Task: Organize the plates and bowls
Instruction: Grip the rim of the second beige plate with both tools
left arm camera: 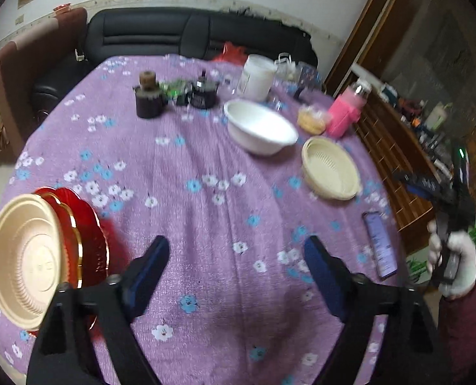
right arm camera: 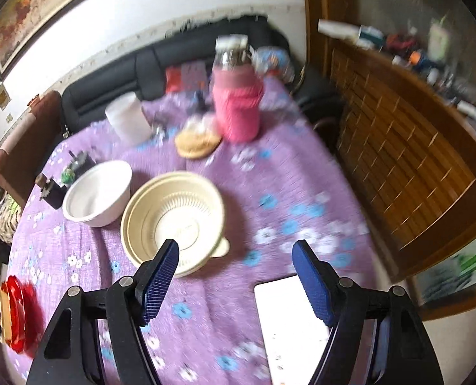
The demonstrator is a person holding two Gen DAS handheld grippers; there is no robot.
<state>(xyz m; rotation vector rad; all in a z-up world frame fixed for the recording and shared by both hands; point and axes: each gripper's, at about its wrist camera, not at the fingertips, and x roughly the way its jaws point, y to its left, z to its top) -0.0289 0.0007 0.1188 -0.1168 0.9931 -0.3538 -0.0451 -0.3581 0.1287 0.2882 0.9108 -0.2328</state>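
We held both tongs, left gripper [left arm camera: 236,258] and right gripper [right arm camera: 234,264], apart and empty over the purple cloth [left arm camera: 205,160], the cream bowl [right arm camera: 173,218] just beside the white bowl [right arm camera: 98,192], likely awaiting stacking.

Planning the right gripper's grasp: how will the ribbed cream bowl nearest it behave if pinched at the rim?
The ribbed cream bowl looks like thin moulded plastic, so probably light and apt to flex under a rim pinch. Its glossy wall may slip against the pads. It sits upright on a soft floral tablecloth, so a push would likely drag or tip it rather than slide it cleanly.
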